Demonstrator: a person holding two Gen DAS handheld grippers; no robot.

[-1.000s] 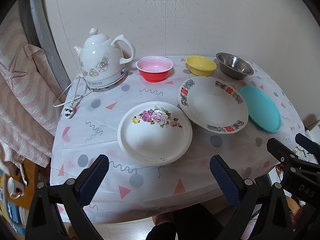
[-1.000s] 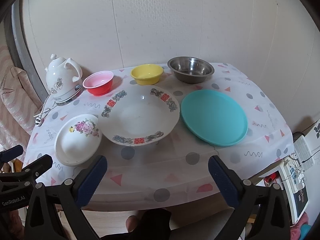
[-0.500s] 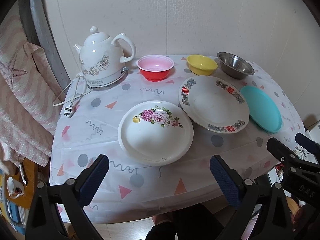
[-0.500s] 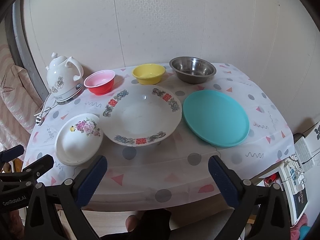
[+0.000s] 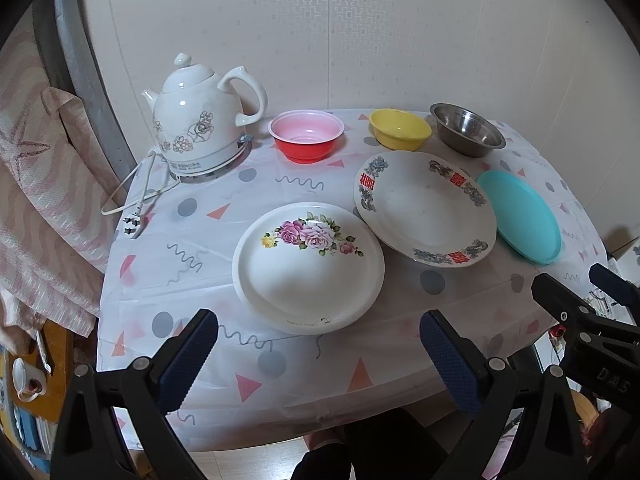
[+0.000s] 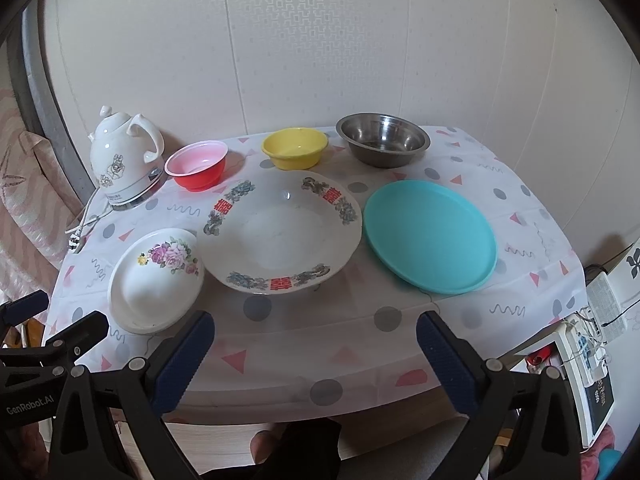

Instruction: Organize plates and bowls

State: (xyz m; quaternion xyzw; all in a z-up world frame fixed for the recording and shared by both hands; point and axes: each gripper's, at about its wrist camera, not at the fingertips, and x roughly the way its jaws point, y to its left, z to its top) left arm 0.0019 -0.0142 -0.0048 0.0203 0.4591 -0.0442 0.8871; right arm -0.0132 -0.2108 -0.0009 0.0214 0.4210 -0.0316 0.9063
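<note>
Three plates lie in a row on the table: a white rose plate (image 5: 308, 268) (image 6: 156, 278), a large white plate with red and grey marks (image 5: 424, 208) (image 6: 280, 230), and a teal plate (image 5: 520, 216) (image 6: 430, 236). Behind them stand a red bowl (image 5: 306, 136) (image 6: 197, 165), a yellow bowl (image 5: 400, 128) (image 6: 295, 148) and a steel bowl (image 5: 466, 130) (image 6: 382, 140). My left gripper (image 5: 318, 344) hovers open in front of the rose plate. My right gripper (image 6: 314, 344) hovers open at the table's front edge, before the large plate. Both hold nothing.
A white floral kettle (image 5: 196, 124) (image 6: 120, 156) with a loose cord (image 5: 136, 200) sits at the back left. The table (image 5: 280, 364) wears a patterned plastic cloth. A striped cloth (image 5: 36, 184) hangs at the left; a wall stands right behind the bowls. White devices (image 6: 592, 344) sit at the right.
Both grippers have drifted slightly forward and up toward the table; the dishes have not moved and the jaws stay open.
</note>
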